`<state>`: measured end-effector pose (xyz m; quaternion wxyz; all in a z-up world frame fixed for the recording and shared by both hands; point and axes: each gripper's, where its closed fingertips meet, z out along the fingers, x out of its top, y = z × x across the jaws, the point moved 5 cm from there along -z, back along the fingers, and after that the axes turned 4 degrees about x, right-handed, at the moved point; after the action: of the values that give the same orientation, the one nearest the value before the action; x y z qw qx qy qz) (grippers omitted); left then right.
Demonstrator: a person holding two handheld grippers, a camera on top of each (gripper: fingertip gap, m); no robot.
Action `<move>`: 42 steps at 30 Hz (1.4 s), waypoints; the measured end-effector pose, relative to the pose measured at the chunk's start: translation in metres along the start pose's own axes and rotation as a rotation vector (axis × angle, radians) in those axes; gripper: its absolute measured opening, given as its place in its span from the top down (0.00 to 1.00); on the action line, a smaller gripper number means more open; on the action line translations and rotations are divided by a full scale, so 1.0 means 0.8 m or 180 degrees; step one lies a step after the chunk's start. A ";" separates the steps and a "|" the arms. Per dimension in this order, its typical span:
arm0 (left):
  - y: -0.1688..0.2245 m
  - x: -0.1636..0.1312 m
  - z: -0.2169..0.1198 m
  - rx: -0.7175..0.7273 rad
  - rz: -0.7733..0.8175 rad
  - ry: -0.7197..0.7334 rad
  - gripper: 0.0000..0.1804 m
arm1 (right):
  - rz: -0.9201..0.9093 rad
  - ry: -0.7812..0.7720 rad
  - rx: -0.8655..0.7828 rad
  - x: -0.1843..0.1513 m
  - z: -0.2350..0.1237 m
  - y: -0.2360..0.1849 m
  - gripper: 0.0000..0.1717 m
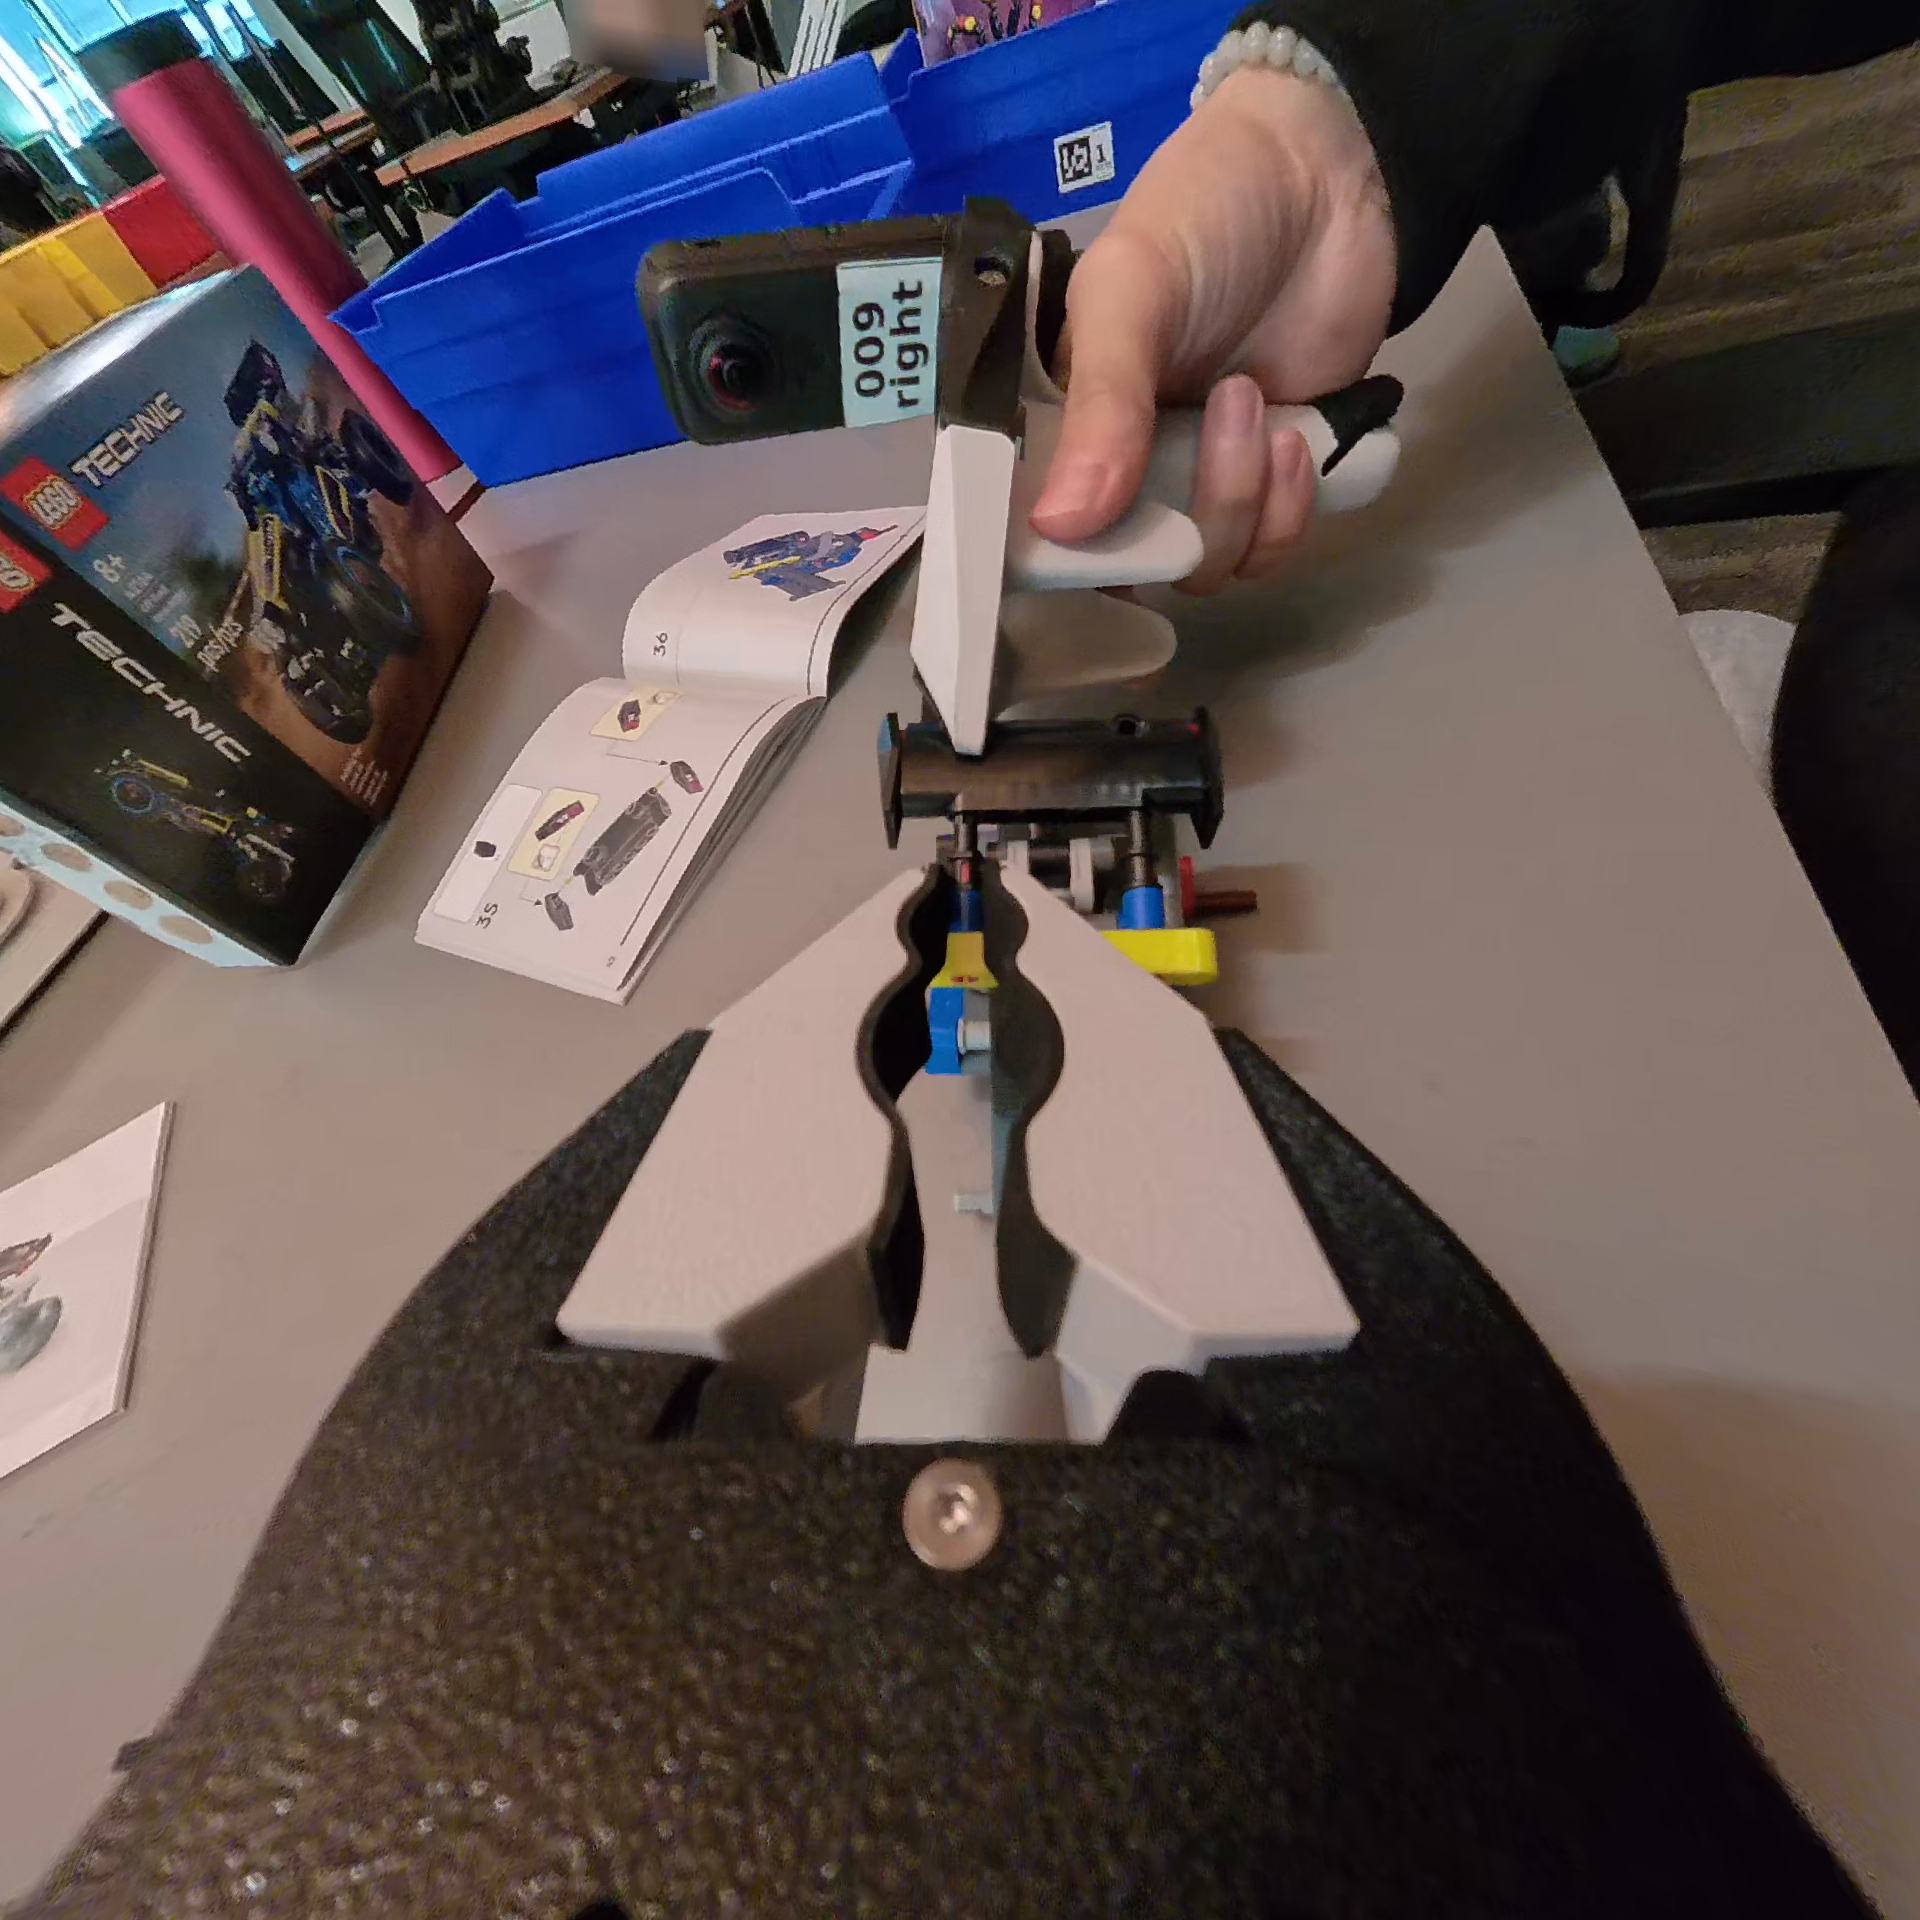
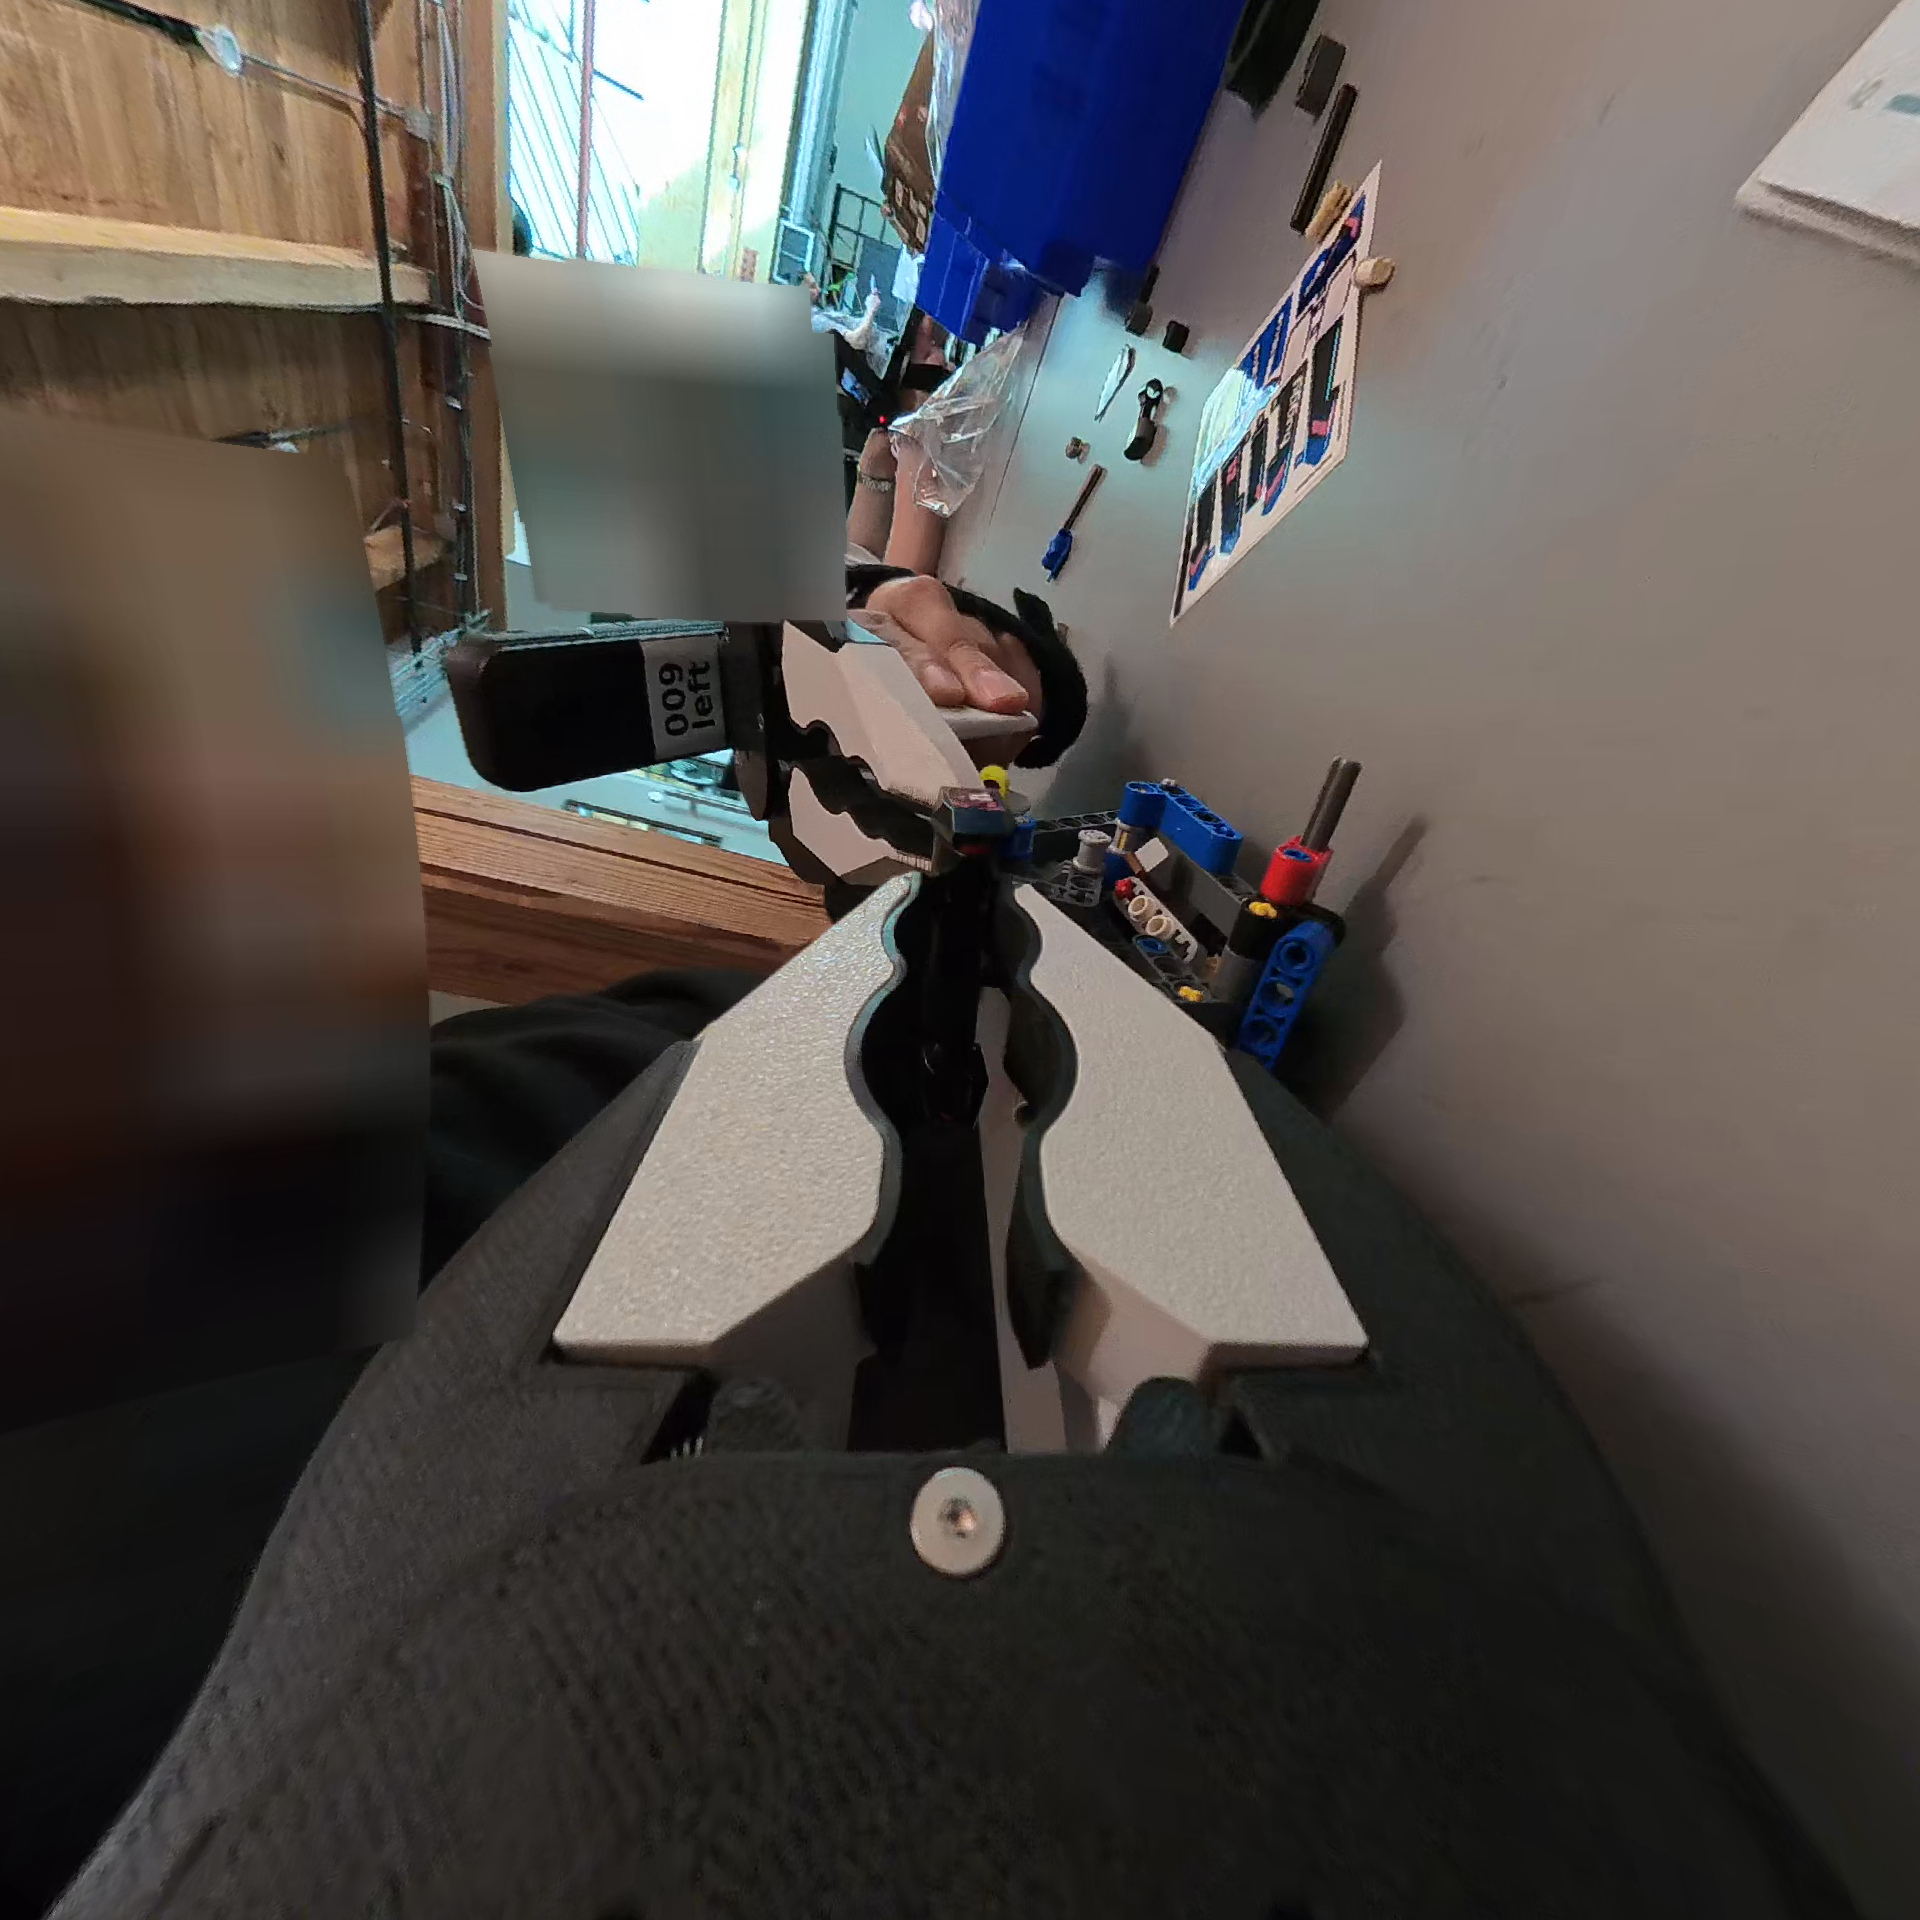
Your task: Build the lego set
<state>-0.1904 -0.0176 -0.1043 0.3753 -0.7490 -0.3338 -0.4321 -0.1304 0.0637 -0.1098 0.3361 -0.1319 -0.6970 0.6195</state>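
A small brick-built model (image 1: pixel 1169 951) of blue, yellow, grey and black parts stands on the grey table (image 1: pixel 1455 1039). My left gripper (image 1: pixel 961 883) is shut on the model's near end, with a blue and yellow part between its fingers. A wide black wing piece (image 1: pixel 1091 774) sits across the model's far end. My right gripper (image 1: pixel 971 743) comes down from above onto this piece. In the right wrist view the right gripper (image 2: pixel 961 899) is shut on the black wing piece (image 2: pixel 951 997). There the left gripper (image 2: pixel 935 831) clamps the model (image 2: pixel 1184 904) from the left.
An open instruction booklet (image 1: pixel 644 790) and a toy set box (image 1: pixel 208 623) lie to the left. Blue bins (image 1: pixel 644 312) and a pink tube (image 1: pixel 239 197) stand behind. A paper sheet (image 1: pixel 73 1278) lies near left. A sticker sheet (image 2: pixel 1268 416) and loose parts (image 2: pixel 1143 416) lie farther off. Less than 4 cm separates the two grippers' tips.
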 end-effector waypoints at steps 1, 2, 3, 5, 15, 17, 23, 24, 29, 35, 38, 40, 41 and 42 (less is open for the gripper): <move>0.000 -0.001 0.000 -0.0017 -0.0025 0.0008 0.98 | -0.0008 -0.0031 -0.0029 0.000 0.000 0.000 0.94; 0.000 -0.001 0.000 -0.0017 -0.0032 0.0006 0.98 | 0.0020 -0.0032 -0.0037 0.000 0.000 0.001 0.94; 0.000 -0.002 0.001 -0.0019 -0.0031 -0.0008 0.98 | 0.0044 -0.0027 -0.0070 0.000 0.001 0.002 0.94; 0.000 -0.003 0.001 -0.0034 -0.0075 0.0013 0.98 | 0.0041 -0.0071 -0.0106 0.000 0.001 0.003 0.94; -0.001 -0.008 -0.001 -0.0065 -0.0161 -0.0008 0.99 | 0.0038 0.0014 -0.0025 0.005 0.008 0.011 0.94; -0.001 -0.008 0.000 -0.0051 -0.0168 -0.0018 0.99 | 0.0008 0.0014 -0.0049 0.006 0.009 0.011 0.94; -0.001 -0.007 -0.001 -0.0077 -0.0232 -0.0037 0.99 | -0.0036 0.0129 0.0048 0.004 0.009 0.011 0.94; -0.001 -0.007 0.000 -0.0068 -0.0241 -0.0055 0.99 | -0.0044 0.0133 0.0037 0.004 0.009 0.011 0.94; -0.005 0.002 -0.011 -0.0048 -0.0375 0.0238 0.98 | -0.0288 0.0099 0.0085 -0.001 0.009 -0.002 0.94; -0.027 -0.006 -0.042 -0.0110 -0.0819 0.0262 0.91 | -0.0251 0.0143 0.0152 -0.007 0.006 -0.001 0.94; -0.022 -0.008 -0.038 -0.0318 -0.1062 0.0204 0.87 | -0.0226 0.0036 0.0186 -0.009 0.009 -0.002 0.94; -0.019 -0.010 -0.030 -0.0396 -0.1239 0.0119 0.87 | -0.0195 -0.0019 0.0212 -0.010 0.010 -0.003 0.95; -0.018 -0.012 -0.026 -0.0441 -0.1360 0.0077 0.88 | -0.0175 -0.0017 0.0215 -0.010 0.011 -0.002 0.95; -0.016 -0.012 -0.024 -0.0530 -0.1476 0.0073 0.89 | -0.0163 0.0006 0.0213 -0.009 0.011 -0.001 0.95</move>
<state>-0.2128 -0.0295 -0.1028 0.2069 -0.6757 -0.4558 -0.5411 -0.1305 0.0523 -0.1110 0.3566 -0.1033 -0.6787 0.6337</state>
